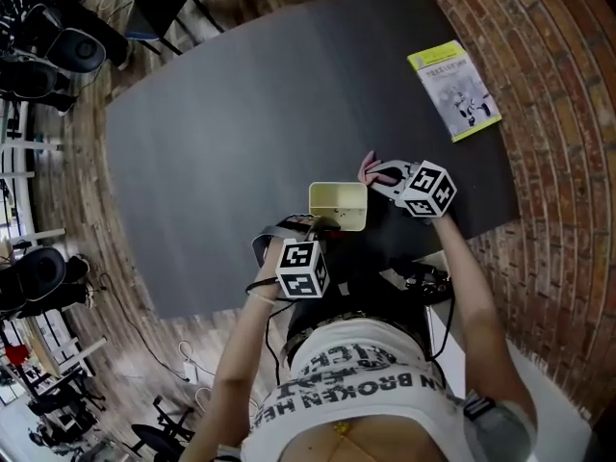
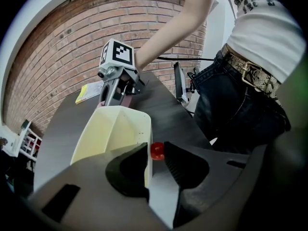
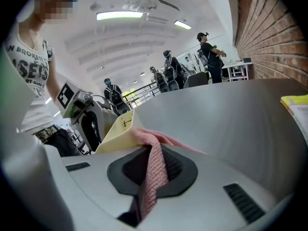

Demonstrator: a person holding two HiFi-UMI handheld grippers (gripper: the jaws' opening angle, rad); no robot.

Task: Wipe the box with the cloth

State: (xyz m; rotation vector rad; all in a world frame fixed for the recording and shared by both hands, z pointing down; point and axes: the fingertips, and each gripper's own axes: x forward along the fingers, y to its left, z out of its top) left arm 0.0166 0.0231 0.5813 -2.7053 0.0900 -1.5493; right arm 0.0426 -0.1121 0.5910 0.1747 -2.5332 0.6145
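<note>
A pale yellow open box stands near the front edge of the dark table. My left gripper straddles the box's near wall, one jaw inside and one outside. Its jaws press on that wall, with a small red piece beside the outer jaw. My right gripper sits at the box's right side, shut on a pink cloth. In the right gripper view the cloth hangs between the jaws and touches the box's rim.
A yellow-green booklet lies at the table's far right. Office chairs stand on the brick floor to the left. A brick wall runs along the table's right side. Several people stand in the room behind.
</note>
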